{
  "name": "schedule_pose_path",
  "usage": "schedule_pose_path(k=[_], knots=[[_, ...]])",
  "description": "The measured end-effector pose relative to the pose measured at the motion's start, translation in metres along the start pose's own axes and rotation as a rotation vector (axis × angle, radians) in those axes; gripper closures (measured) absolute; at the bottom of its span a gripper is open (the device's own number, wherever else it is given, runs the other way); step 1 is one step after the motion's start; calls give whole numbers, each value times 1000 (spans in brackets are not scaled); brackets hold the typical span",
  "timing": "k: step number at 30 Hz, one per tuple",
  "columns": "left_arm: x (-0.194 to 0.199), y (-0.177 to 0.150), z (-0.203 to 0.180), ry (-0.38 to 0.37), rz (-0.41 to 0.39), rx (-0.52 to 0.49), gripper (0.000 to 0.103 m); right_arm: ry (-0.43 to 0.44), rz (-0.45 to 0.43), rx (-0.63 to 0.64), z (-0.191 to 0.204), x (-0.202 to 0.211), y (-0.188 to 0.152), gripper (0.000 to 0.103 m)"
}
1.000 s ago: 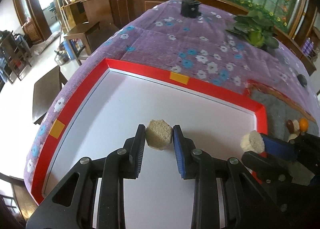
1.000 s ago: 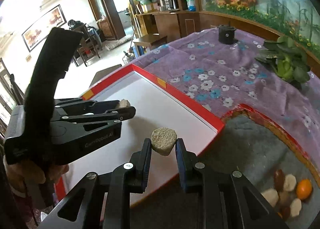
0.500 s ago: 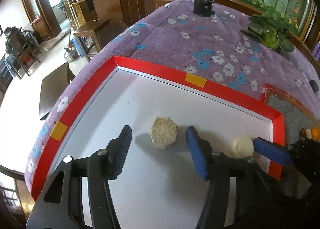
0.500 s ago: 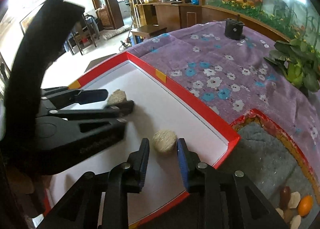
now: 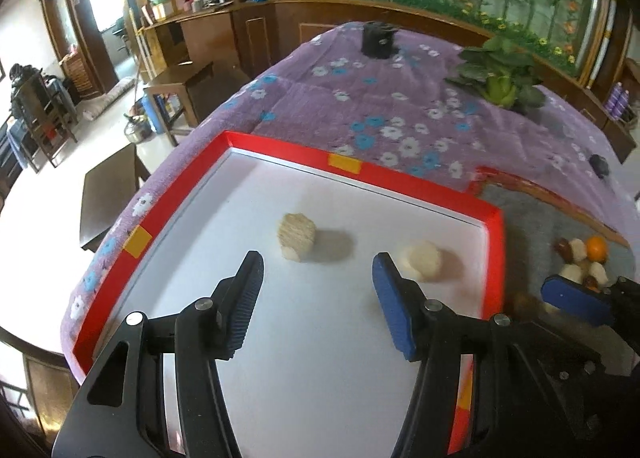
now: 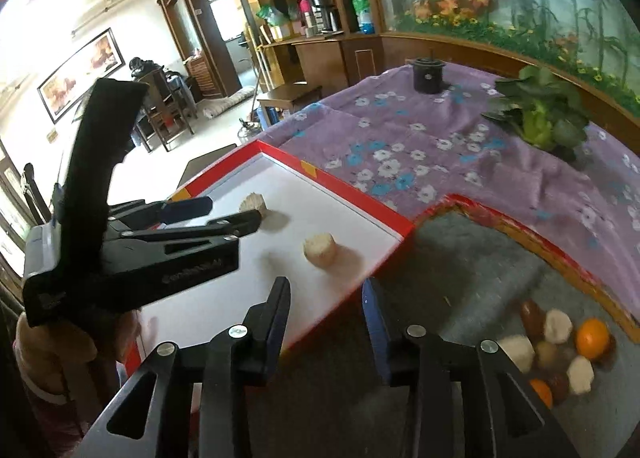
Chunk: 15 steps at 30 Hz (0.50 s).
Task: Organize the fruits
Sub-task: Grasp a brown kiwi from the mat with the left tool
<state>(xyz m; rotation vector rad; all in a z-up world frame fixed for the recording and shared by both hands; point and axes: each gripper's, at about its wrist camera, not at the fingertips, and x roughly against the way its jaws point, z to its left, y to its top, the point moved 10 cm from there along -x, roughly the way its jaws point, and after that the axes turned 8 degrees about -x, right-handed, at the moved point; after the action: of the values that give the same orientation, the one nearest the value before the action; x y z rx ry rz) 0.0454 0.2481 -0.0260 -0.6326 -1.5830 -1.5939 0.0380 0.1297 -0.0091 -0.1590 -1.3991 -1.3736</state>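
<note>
Two pale cut fruit chunks lie on the white tray (image 5: 494, 242): one hexagonal chunk (image 5: 296, 236) near the middle of the left wrist view and one rounder chunk (image 5: 421, 260) to its right. In the lower right of the right wrist view, a pile of fruit (image 6: 560, 350) sits on the grey mat (image 6: 460, 258): two oranges (image 6: 593, 338), about four pale chunks (image 6: 558, 325), and roughly three dark brown pieces (image 6: 531, 313), though overlap and blur make those counts uncertain. One leafy green plant (image 6: 538, 120) and one black cylinder (image 6: 428, 75) stand on the purple cloth (image 6: 420, 130). Two grippers show, the left gripper (image 5: 316, 294) and the right gripper (image 6: 326, 312).
</note>
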Motion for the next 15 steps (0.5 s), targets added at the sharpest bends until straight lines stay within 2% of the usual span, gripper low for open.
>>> schedule_pose_path(k=[6, 15], knots=[[26, -6, -30, -48, -30, -53, 46, -26, -19, -36, -24, 33, -23, 67], [54, -37, -91, -155, -28, -184, 46, -143, -28, -89, -83, 84, -75, 65]])
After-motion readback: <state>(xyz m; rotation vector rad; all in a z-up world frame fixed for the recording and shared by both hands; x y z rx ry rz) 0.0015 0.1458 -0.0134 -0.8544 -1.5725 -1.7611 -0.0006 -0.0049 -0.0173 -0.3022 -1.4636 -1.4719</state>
